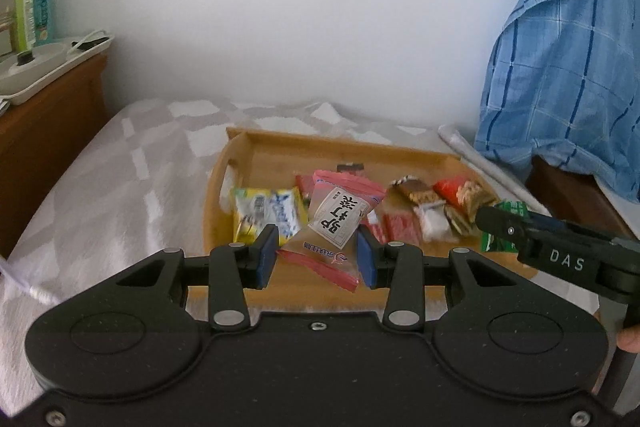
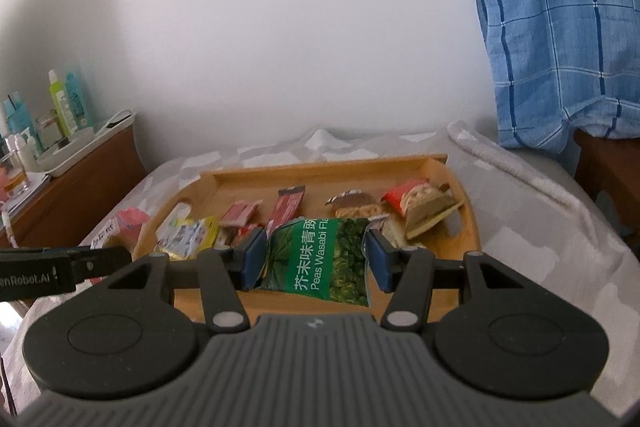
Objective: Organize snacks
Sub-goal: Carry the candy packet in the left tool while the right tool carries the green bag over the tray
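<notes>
The left gripper [image 1: 317,259] holds a clear pink-edged packet [image 1: 337,223], apparently clamped between its fingers, above the wooden tray [image 1: 340,149] on the bed [image 1: 120,187]. The right gripper [image 2: 316,261] clamps a green wasabi-pea bag [image 2: 320,259] over the tray's near edge.
</notes>
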Demonstrator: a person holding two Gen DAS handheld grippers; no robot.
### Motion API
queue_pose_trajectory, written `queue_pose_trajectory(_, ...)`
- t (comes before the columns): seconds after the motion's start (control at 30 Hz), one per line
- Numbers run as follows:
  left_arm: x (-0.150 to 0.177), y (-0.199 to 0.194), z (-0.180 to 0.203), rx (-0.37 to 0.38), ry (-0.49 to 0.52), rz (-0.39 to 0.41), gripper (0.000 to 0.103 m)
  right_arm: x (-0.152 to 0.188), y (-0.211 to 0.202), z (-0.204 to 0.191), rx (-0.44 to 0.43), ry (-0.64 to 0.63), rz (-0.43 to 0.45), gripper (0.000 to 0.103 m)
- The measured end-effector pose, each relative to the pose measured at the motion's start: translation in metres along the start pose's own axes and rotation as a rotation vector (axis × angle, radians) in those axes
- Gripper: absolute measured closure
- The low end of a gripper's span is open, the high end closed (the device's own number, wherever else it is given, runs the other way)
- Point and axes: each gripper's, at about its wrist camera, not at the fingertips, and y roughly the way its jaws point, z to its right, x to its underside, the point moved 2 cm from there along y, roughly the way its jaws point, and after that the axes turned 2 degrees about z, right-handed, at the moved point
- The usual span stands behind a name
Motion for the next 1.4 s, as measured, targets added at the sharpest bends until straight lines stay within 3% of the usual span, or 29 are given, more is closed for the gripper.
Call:
queue_pose_trajectory(0.3, -0.034, 0.047, -0.006, -0.019, -0.004, -0.017, 0.064, -0.028, 0.035, 0.005, 0.006, -0.002, -0.006, 0.046)
queue_pose_trajectory(0.67, -0.064, 0.116, -0.029, -0.103, -0.032, -0.063, 0.064, -0.053, 0.098, -0.006, 0.011, -0.015, -0.046, 0.046)
queue_pose_trajectory(1.03, -0.058, 0.165, -0.038, -0.140, -0.051, -0.101, 0.064, -0.042, 0.156, -0.020, 0.027, -0.058, -0.123, 0.045)
queue_pose_trajectory(1.4, -0.050, 0.181, -0.043, -0.149, -0.043, -0.112, 0.064, -0.031, 0.174, -0.019, 0.033, -0.064, -0.151, 0.045)
